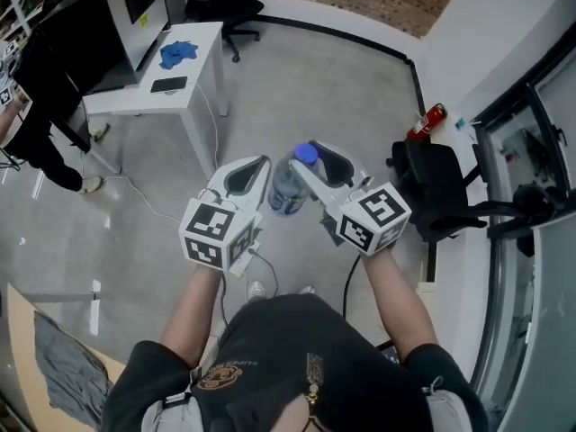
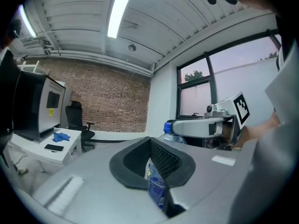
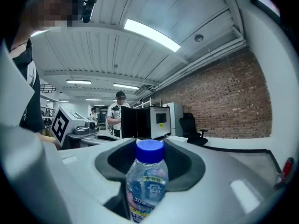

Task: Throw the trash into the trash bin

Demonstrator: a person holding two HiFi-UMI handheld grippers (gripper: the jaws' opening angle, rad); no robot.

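A clear plastic bottle (image 1: 288,192) with a blue cap and a blue label stands upright between the jaws of my right gripper (image 1: 317,158), which is shut on it. In the right gripper view the bottle (image 3: 147,181) fills the middle of the gap. My left gripper (image 1: 252,167) hangs just left of the bottle, level with the right one. In the left gripper view its jaws stand close together. A blue printed strip (image 2: 156,185) shows in the narrow slot. I cannot tell whether it is held there or is the bottle (image 2: 170,126) seen through the gap.
Grey concrete floor lies below. At the far left, a white table (image 1: 202,70) carries a blue cloth (image 1: 177,52) and a phone, with a person in black (image 1: 40,97) beside it. A red fire extinguisher (image 1: 430,121) and a black chair (image 1: 432,187) are against the right wall.
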